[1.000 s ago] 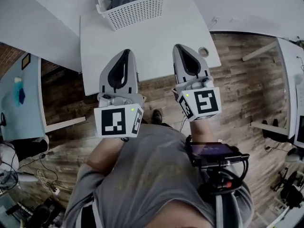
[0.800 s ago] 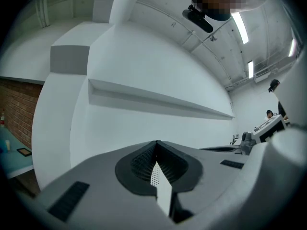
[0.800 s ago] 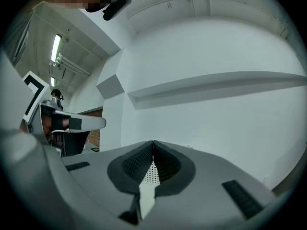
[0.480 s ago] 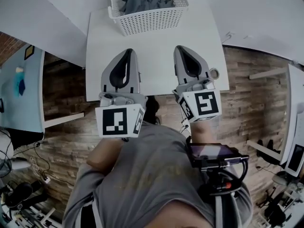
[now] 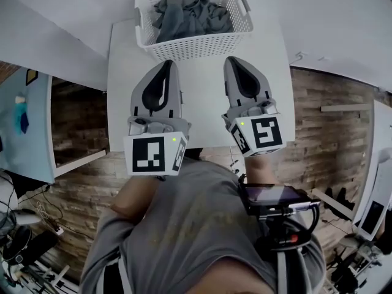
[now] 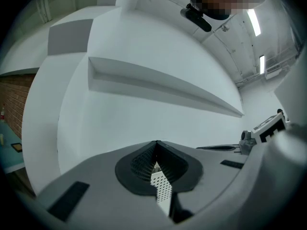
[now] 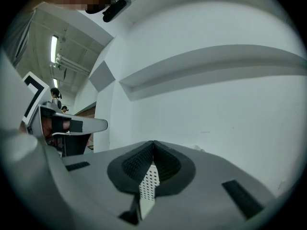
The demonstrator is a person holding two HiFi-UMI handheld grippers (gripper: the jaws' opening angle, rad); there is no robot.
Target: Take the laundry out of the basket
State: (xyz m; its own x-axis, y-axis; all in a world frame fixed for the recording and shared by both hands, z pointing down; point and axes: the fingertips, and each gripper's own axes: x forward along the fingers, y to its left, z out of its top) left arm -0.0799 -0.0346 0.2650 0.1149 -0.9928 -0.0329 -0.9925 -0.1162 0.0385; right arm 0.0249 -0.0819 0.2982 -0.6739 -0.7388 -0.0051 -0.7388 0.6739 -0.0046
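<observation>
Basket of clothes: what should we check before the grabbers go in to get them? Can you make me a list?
1. Laundry is in the basket: ok, grey clothes are piled inside.
2. Basket stands upright on the white table: ok.
3. Left gripper is empty: ok, jaws together with nothing between them.
4. Right gripper is empty: ok, the same.
5. Jaws are open, ready to grab: not ok, both are shut.
6. Grippers are high enough to clear the basket's rim: cannot tell.
</observation>
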